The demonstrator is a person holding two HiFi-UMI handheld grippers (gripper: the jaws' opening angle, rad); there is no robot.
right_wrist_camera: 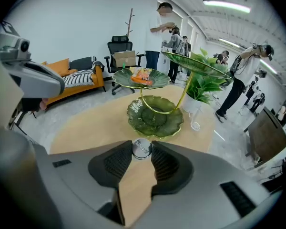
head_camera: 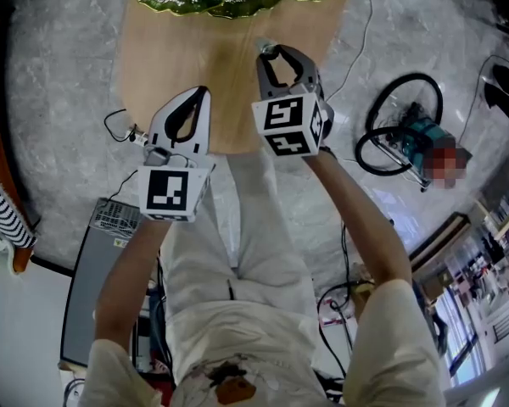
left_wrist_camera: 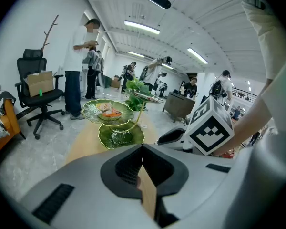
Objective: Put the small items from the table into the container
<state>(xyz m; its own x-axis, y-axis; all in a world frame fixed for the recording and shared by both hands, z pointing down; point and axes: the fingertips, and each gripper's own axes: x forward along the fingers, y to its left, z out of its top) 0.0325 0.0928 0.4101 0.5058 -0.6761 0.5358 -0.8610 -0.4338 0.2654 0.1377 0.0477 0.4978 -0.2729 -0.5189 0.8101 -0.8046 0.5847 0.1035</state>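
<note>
1. Pale wood across the table [head_camera: 174, 58], bare over the near half down to its front edge, with grey marbled floor [head_camera: 59, 100] open on both sides.
2. With the right gripper [right_wrist_camera: 142, 152], pinches a small round silver tin [right_wrist_camera: 142, 147] between the ribbed pads, in the air over the bare wood and just short of the stand.
3. With the left gripper [left_wrist_camera: 143, 149], grips nothing: jaws pressed together tip to tip, hovering beside the right one near the table's front edge.
4. Straight ahead, faces the green leaf-shaped stand [right_wrist_camera: 155, 117]: a low dish with a wavy rim, a gold stem curving up from it to a higher dish [right_wrist_camera: 140, 78] carrying something orange, and a third dish [right_wrist_camera: 195, 63] higher still on the right.
5. Right of the low dish, meets a white pot [right_wrist_camera: 193, 104] of leafy plant and a small clear thing [right_wrist_camera: 195, 125] on the wood just beside it, close to the table's right edge.
6. Leaves a narrow strip of open wood between the tin and the low dish's near rim, and a wider stretch to the left of the stand.
7. Beyond the far edge: a black office chair [right_wrist_camera: 121, 51], an orange sofa [right_wrist_camera: 62, 67] and standing people [right_wrist_camera: 159, 37], all well apart from the table.
8. Down on the floor: a coil of black cable [head_camera: 411, 77] to the right of the table and a grey box [head_camera: 93, 287] by the person's left leg.
</note>
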